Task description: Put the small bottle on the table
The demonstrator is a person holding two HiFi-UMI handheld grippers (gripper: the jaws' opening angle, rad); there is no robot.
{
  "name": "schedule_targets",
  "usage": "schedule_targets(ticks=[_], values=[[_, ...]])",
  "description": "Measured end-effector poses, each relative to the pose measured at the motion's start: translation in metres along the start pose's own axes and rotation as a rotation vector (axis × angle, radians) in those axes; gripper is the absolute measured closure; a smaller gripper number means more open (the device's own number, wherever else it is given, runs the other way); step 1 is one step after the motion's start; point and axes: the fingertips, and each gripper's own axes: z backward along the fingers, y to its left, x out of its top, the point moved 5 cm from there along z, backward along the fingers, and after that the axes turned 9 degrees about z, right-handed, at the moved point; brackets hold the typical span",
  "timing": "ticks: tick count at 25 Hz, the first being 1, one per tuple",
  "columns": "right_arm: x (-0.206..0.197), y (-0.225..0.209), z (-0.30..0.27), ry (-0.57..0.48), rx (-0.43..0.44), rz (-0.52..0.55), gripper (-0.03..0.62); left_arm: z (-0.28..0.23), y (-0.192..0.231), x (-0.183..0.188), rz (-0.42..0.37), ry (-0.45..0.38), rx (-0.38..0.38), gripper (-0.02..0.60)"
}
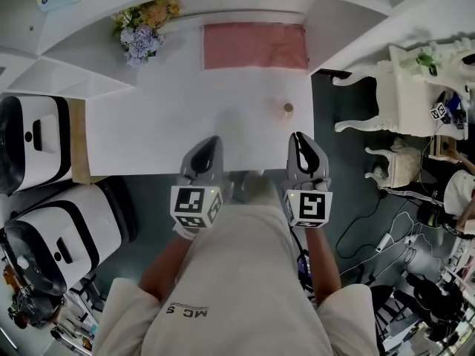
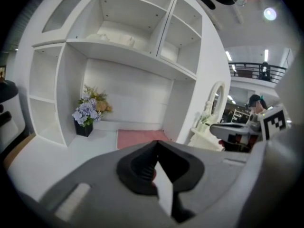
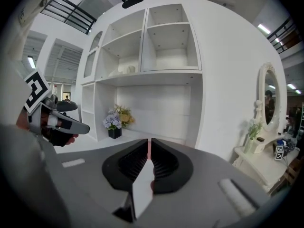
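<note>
The small bottle (image 1: pixel 287 110), pale with a brown cap, stands upright on the white table (image 1: pixel 171 117) near its right edge. My right gripper (image 1: pixel 298 136) hovers at the table's front edge, just short of the bottle and not touching it. In the right gripper view its jaws (image 3: pixel 149 140) stand almost together with nothing between them. My left gripper (image 1: pixel 211 141) is held level with it to the left, jaws (image 2: pixel 156 142) shut and empty. The bottle is hidden in both gripper views.
A pink mat (image 1: pixel 254 46) lies at the table's back, and a flower pot (image 1: pixel 143 28) stands at the back left. White shelves (image 2: pixel 133 37) rise behind. Black-and-white machines (image 1: pixel 37 143) stand left of the table, a white vanity (image 1: pixel 404 87) to the right, cables (image 1: pixel 386 236) on the floor.
</note>
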Motion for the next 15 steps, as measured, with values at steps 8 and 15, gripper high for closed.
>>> schedule_targets(ticks=[8,15], values=[[0.03,0.008,0.031,0.025,-0.019,-0.05,0.592,0.019,-0.014,0.024,-0.015,-0.046,-0.039,0.581],[0.046,0.016,0.035,0.008,-0.007,-0.024,0.592,0.029,-0.03,0.036,-0.079,-0.029,-0.085,0.581]])
